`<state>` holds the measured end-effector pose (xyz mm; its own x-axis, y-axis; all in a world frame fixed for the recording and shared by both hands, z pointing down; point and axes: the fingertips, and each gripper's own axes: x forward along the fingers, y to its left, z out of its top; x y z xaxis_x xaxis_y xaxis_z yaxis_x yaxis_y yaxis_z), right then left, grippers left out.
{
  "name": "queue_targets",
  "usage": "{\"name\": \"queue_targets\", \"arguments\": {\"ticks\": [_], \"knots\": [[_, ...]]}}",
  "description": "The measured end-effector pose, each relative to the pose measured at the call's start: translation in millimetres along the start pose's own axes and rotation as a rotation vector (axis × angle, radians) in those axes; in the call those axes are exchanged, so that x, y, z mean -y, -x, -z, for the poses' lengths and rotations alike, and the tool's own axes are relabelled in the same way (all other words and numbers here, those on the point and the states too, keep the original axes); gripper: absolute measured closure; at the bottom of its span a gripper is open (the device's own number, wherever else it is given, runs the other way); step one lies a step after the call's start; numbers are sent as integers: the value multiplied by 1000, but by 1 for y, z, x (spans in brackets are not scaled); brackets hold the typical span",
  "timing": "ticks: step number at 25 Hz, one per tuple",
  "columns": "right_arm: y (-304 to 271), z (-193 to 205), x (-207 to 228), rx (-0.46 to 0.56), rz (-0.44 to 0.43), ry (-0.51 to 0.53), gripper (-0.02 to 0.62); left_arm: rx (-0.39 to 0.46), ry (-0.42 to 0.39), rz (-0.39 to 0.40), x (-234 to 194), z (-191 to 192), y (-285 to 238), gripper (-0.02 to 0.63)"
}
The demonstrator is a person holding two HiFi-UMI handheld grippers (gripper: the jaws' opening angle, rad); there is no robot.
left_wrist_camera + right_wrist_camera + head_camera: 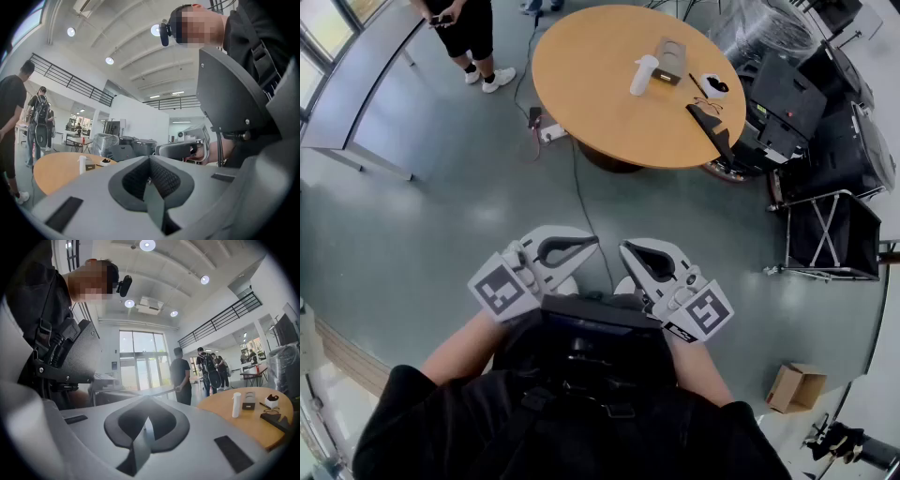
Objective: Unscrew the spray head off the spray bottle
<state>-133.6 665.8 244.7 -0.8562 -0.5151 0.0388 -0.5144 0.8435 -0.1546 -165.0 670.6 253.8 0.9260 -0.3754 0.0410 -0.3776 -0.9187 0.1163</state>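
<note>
The white spray bottle stands upright on the round wooden table, far ahead of me across the floor. It also shows small in the left gripper view as the bottle and in the right gripper view as the bottle. I hold both grippers close to my chest, well short of the table. My left gripper is shut with nothing in it, its jaws pressed together. My right gripper is likewise shut and empty. Their tips point toward each other.
On the table near the bottle lie a small box, a white-and-black item and a dark object. A cable runs over the floor. Black cases, a folding rack and a cardboard box stand at the right. A person stands beyond.
</note>
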Motion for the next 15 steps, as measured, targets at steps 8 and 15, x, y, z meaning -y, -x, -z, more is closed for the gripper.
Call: {"name": "queue_targets", "arguments": {"ticks": [8, 15], "knots": [[-3, 1, 11, 2, 1, 10, 581, -14, 0, -10, -9, 8, -5, 603], [-10, -5, 26, 22, -39, 6, 581, -20, -24, -59, -22, 2, -15, 603]]}}
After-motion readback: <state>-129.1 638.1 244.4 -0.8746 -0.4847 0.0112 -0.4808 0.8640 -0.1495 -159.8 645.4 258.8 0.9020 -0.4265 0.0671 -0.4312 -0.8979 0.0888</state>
